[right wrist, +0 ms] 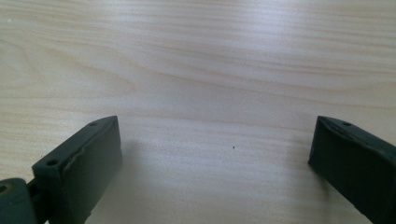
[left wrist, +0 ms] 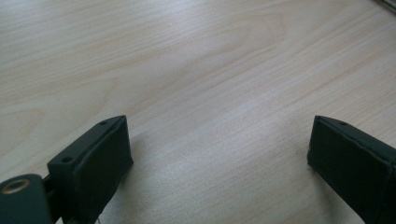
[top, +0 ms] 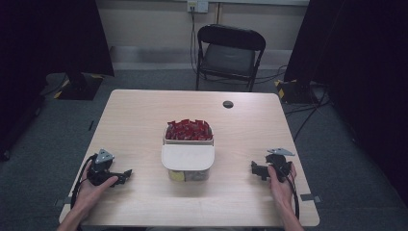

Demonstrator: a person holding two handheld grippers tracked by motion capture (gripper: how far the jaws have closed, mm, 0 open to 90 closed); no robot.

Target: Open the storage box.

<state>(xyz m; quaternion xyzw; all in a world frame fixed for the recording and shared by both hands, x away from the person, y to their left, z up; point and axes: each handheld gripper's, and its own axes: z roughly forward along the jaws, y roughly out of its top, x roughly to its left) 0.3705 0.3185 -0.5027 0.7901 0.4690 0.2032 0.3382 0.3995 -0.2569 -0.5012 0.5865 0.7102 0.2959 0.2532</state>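
Observation:
A box of red packets (top: 188,131) stands at the middle of the wooden table (top: 144,115). Just in front of it is a second box with a white lid (top: 187,158) on top. My left gripper (top: 126,174) rests low on the table at the front left, held by a hand, jaws pointing toward the boxes. In the left gripper view the left gripper (left wrist: 219,149) stands open over bare wood. My right gripper (top: 253,169) rests at the front right, pointing left. In the right gripper view the right gripper (right wrist: 217,149) is open with nothing between its jaws.
A small dark round hole (top: 228,104) sits in the table near its far edge. A black folding chair (top: 230,53) stands beyond the table. Dark curtains and stand bases flank the back corners. Bare wood lies on both sides of the boxes.

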